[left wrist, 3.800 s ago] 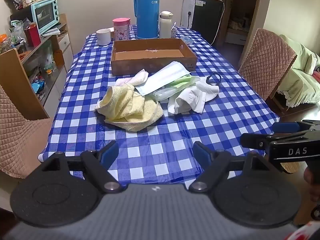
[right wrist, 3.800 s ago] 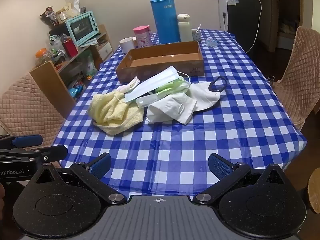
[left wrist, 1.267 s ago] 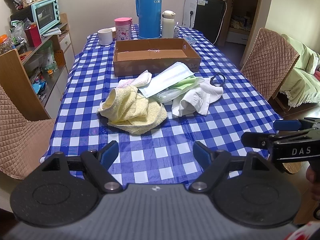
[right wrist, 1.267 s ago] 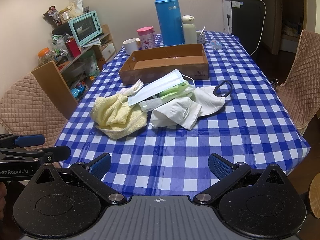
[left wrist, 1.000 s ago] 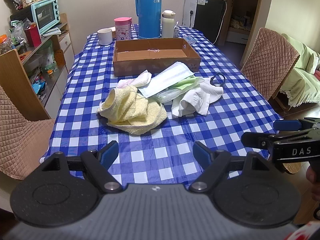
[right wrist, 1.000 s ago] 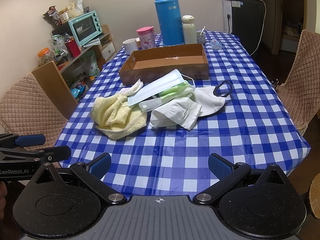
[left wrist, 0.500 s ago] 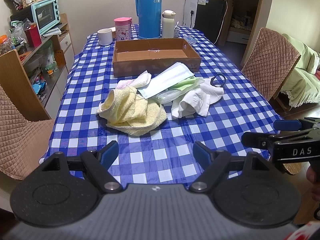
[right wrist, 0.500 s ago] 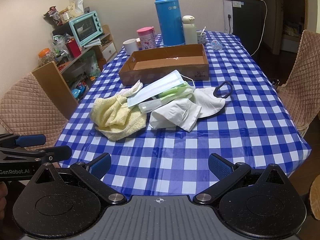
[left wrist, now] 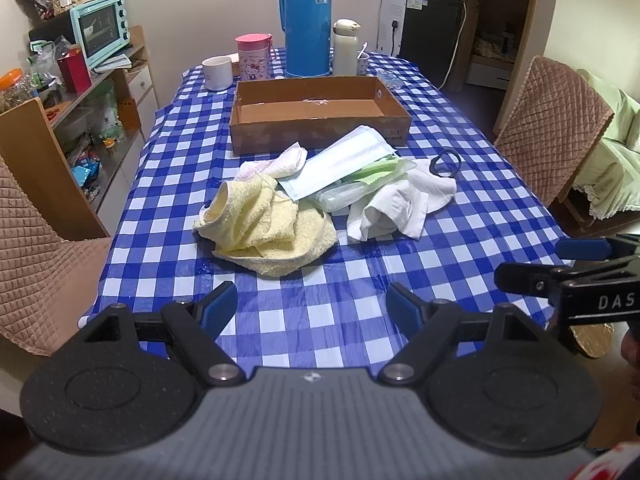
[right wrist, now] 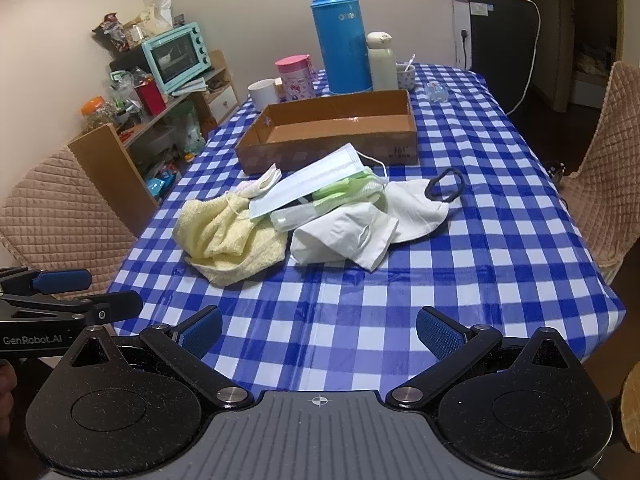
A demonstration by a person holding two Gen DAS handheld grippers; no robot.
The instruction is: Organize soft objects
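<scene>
Both views have drawn slightly back from the yellow towel and cardboard box.

We count one cardboard box on the table, one yellow towel, one blue face mask, one white cloth, one black hair tie and one small pale cloth. Behind the box stand one blue thermos, one white flask, one pink canister and two cups. We hold two grippers, and three padded chairs stand around.
</scene>
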